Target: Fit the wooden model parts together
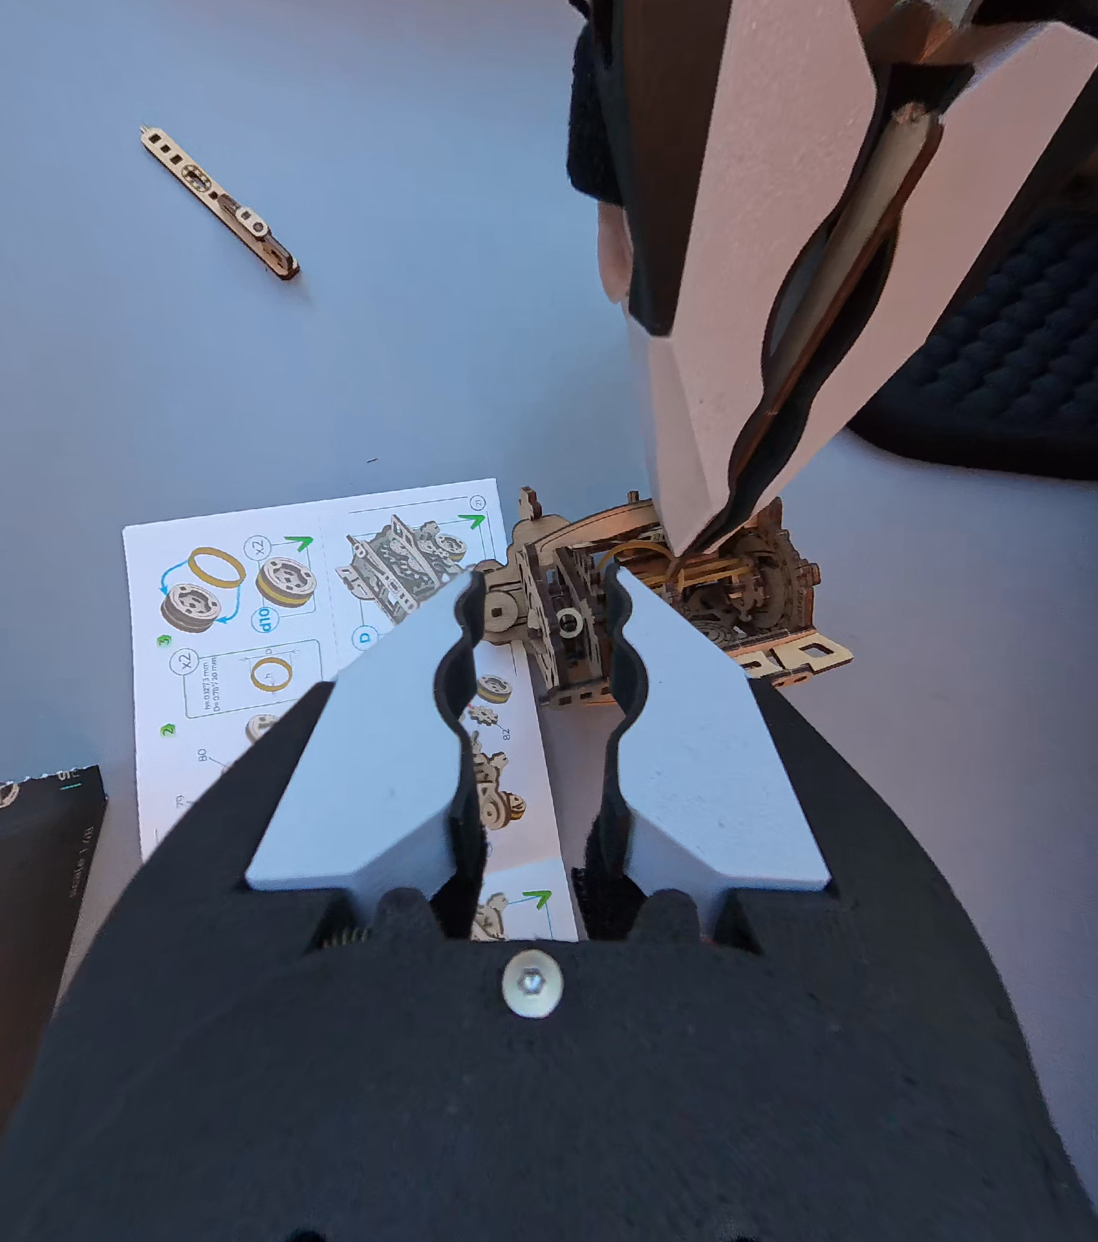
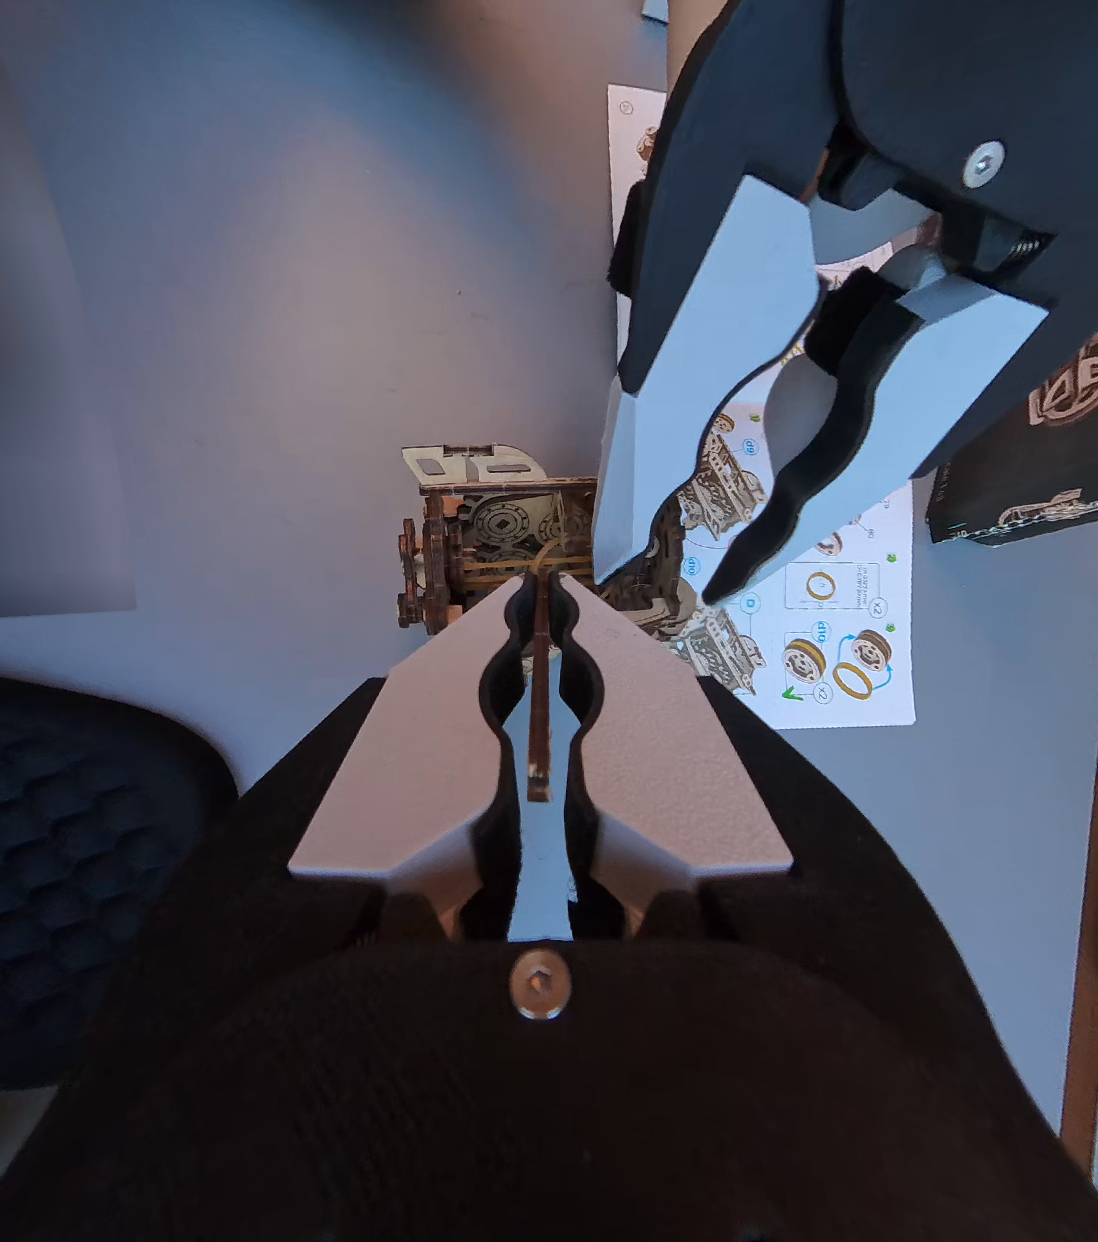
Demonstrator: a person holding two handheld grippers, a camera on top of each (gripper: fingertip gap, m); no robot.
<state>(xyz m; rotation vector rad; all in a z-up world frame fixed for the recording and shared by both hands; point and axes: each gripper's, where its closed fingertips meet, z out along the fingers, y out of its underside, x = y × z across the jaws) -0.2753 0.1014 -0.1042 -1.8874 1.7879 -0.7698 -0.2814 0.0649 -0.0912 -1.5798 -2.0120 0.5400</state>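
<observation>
Plywood, thin and laser-cut, makes up everything to be joined, so it should be light, stiff across the face, and easy to snap at tabs and slots. From the left wrist view, the wooden model (image 1: 660, 598) sits on the grey table (image 1: 331, 336) at the corner of the instruction sheet (image 1: 230, 638), a yellow rubber band (image 1: 681, 571) strung through its open frame. The left gripper (image 1: 543, 591) stands spread around the model's near end, and I cannot tell whether either pad bears on the wood; a solid side panel would be the safest place to steady it, not the gears or the band. A loose slotted strip (image 1: 217, 201) lies well apart on the table. From the right wrist view, the right gripper (image 2: 538, 585) is pinching a thin wooden stick (image 2: 538, 706) edge-on between its black pads, the tip reaching into the model (image 2: 499, 531) at the band. Held so close to the tip, the stick should resist bending, though any sideways push could crack it.
</observation>
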